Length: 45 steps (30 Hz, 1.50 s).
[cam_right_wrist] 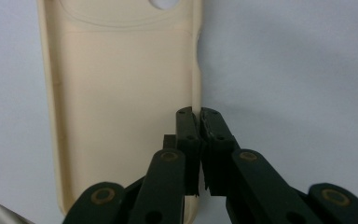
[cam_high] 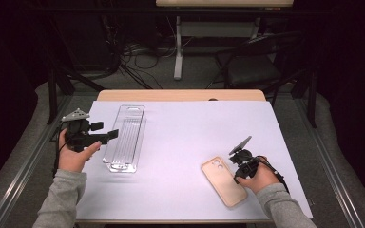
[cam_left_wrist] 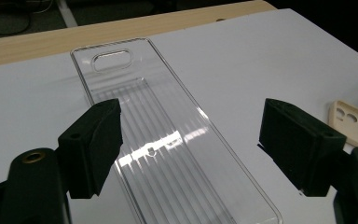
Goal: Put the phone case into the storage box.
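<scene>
A clear plastic tray (cam_high: 126,137) with a ribbed floor lies lengthwise on the left of the white sheet (cam_high: 190,128). My left gripper (cam_high: 105,134) hovers at its left side, and in the left gripper view the open left gripper (cam_left_wrist: 193,137) straddles the tray (cam_left_wrist: 135,88) with nothing touching the pads. A beige phone case (cam_high: 221,183) lies at the right front, its camera cut-out toward the far end. My right gripper (cam_high: 236,175) sits at its right rim. In the right gripper view the right gripper (cam_right_wrist: 199,112) is shut on the side wall of the case (cam_right_wrist: 121,93).
The sheet covers most of a wooden table (cam_high: 180,95), whose bare strip shows along the back edge. Beyond it stand a black chair (cam_high: 256,66) and a desk leg (cam_high: 177,47) among floor cables. The corner of the case (cam_left_wrist: 349,121) shows at the right of the left gripper view.
</scene>
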{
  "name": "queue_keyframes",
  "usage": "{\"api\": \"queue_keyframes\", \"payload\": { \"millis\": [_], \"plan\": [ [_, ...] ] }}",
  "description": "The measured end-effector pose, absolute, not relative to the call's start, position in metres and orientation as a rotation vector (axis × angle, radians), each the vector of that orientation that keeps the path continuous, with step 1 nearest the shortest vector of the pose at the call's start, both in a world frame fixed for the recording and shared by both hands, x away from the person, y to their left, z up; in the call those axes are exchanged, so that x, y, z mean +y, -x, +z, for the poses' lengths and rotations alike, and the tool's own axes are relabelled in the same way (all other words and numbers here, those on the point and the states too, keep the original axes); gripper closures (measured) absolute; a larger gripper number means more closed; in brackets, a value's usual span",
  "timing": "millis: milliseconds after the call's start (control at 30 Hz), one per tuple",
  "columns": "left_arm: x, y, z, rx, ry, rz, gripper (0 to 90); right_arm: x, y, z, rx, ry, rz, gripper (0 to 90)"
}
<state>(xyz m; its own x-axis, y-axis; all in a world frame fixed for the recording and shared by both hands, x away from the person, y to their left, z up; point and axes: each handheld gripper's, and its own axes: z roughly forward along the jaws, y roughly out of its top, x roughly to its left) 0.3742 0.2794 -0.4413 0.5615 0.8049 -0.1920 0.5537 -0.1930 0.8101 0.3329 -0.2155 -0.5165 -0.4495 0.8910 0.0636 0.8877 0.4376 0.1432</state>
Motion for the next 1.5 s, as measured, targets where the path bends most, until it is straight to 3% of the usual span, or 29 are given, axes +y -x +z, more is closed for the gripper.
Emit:
{"api": "queue_keyframes", "payload": {
  "millis": [800,1500],
  "plan": [
    [0.28,-0.373,-0.441,1.106,-1.87,0.342,21.4,-0.228,-0.317,-0.506,2.498,-1.681,0.487,87.4],
    [0.278,-0.371,-0.438,1.095,-1.857,0.358,21.3,-0.206,-0.313,-0.483,2.397,-1.606,0.811,87.4]
  ]
}}
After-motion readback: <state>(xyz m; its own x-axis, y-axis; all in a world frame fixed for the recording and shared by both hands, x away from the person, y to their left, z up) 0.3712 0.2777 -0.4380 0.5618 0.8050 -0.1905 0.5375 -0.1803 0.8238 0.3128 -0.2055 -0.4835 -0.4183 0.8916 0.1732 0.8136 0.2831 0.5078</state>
